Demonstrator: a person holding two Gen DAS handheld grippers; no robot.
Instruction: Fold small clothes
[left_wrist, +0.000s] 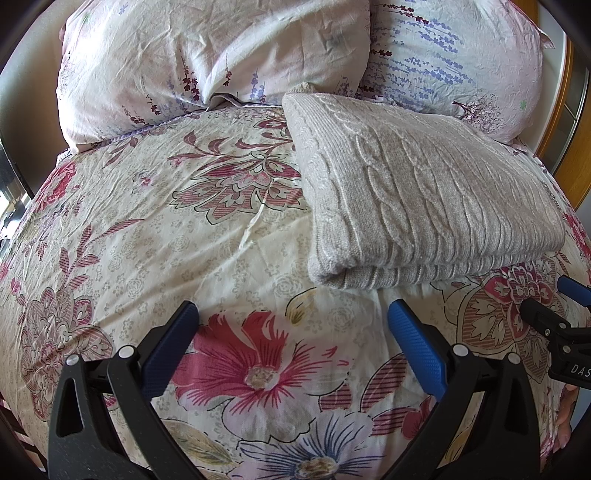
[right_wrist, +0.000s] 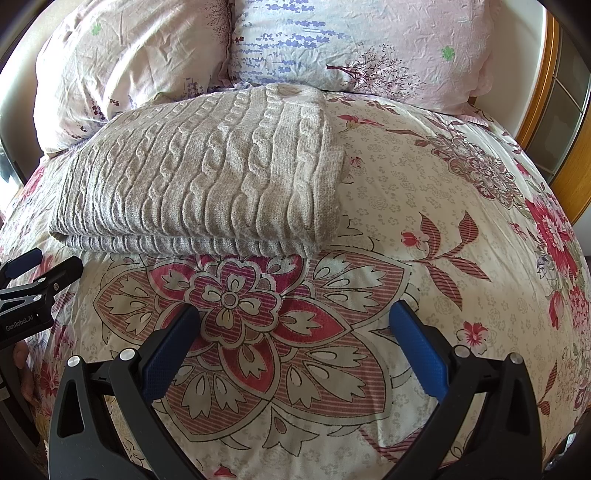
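Observation:
A beige cable-knit sweater (left_wrist: 413, 192) lies folded into a thick rectangle on the floral bedspread (left_wrist: 207, 229); in the right wrist view the sweater (right_wrist: 207, 173) sits at upper left, its folded edge toward me. My left gripper (left_wrist: 293, 314) hovers open in front of that edge, nothing between its blue pads. My right gripper (right_wrist: 295, 314) is also open and empty, just short of the sweater. Each gripper shows at the edge of the other's view: the right gripper (left_wrist: 554, 310), the left gripper (right_wrist: 40, 273).
Two flowered pillows (left_wrist: 207, 59) (left_wrist: 461, 62) lie against the head of the bed, right behind the sweater. A wooden frame (right_wrist: 546, 96) rises at the far right. Bare bedspread (right_wrist: 461, 229) stretches right of the sweater.

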